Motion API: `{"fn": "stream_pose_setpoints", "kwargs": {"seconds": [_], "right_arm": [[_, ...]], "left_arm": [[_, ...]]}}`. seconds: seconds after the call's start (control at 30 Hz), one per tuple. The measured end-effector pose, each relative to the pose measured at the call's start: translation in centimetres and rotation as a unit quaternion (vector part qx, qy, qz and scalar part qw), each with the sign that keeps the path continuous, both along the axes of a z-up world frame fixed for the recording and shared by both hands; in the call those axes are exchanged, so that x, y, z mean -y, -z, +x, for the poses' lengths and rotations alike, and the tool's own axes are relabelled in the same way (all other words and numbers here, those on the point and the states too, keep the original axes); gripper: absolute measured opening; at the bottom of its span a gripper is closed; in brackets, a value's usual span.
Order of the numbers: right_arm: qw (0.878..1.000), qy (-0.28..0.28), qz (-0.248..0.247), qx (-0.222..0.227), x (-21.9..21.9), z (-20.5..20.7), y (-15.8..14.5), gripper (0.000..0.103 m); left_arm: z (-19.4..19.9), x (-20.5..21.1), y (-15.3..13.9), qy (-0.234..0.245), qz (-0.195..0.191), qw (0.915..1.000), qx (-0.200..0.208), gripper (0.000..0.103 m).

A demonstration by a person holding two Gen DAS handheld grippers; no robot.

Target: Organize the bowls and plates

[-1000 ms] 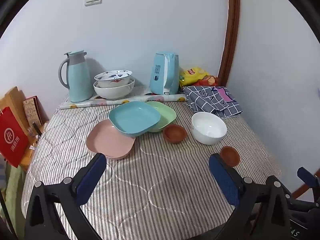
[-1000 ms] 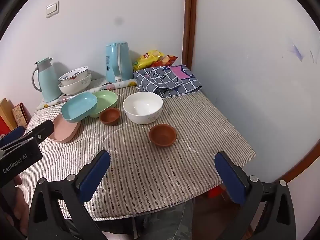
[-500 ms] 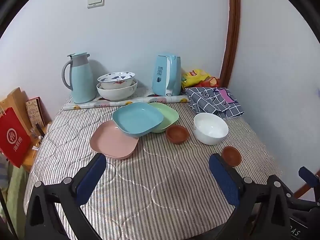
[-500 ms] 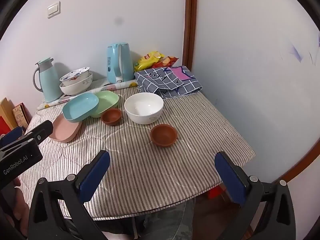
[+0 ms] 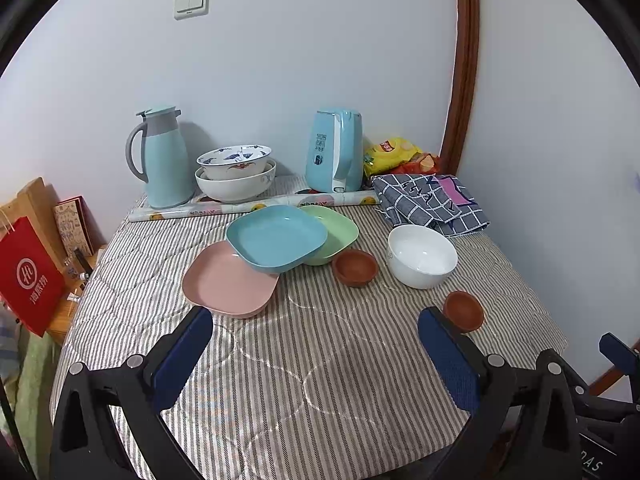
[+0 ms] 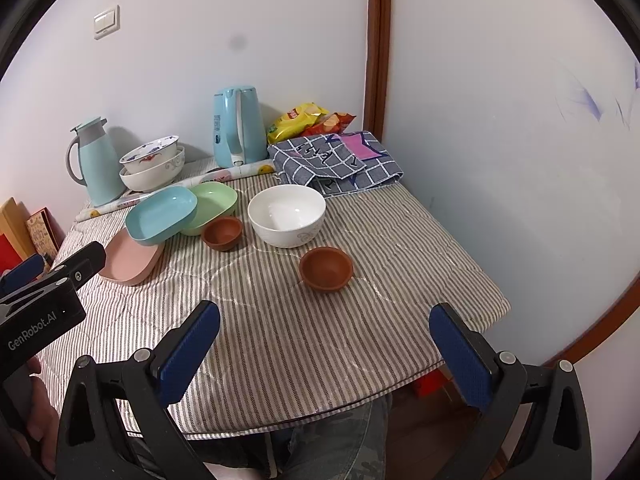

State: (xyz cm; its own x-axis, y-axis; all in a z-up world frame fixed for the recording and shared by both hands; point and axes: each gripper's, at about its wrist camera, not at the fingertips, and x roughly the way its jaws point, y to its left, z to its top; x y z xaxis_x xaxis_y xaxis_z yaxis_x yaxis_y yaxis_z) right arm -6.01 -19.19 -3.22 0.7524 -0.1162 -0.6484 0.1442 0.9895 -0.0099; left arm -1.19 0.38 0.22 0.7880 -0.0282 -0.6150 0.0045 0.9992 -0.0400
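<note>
Honestly, with both my grippers point(image 5: 316, 356) point(image 6: 324, 348) spread and empty, the blue plate point(image 5: 276, 238) at frame centre seems propped across pink point(image 5: 228, 284) and green point(image 5: 336, 228), so nudging might tip it.

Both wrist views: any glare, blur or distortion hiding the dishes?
Left wrist view: sharp, evenly lit; fisheye bends the door frame, corners black. Right wrist view: sharp too; small highlights inside the white bowl, a faint smudge on the wall.
</note>
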Motion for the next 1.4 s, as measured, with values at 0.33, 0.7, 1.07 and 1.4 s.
{"fn": "stream_pose_setpoints", "kwargs": {"seconds": [0.33, 0.7, 1.07, 1.4], "right_arm": [[1.0, -0.001, 0.001, 0.004, 0.08, -0.2, -0.4, 0.103], [1.0, -0.004, 0.0, 0.008, -0.1, -0.4, -0.73, 0.103], [1.0, -0.005, -0.001, 0.01, -0.23, -0.48, -0.8, 0.103], [1.0, -0.006, -0.001, 0.012, -0.26, -0.47, -0.89, 0.103]], "left_arm": [[-0.3, 0.01, -0.27, -0.001, 0.001, 1.0, 0.003, 0.103], [-0.33, -0.11, -0.64, -0.003, 0.002, 1.0, 0.005, 0.103], [-0.55, -0.21, -0.65, -0.005, 0.004, 0.9999, 0.008, 0.103], [-0.61, -0.34, -0.69, -0.006, 0.004, 0.9999, 0.009, 0.103]]}}
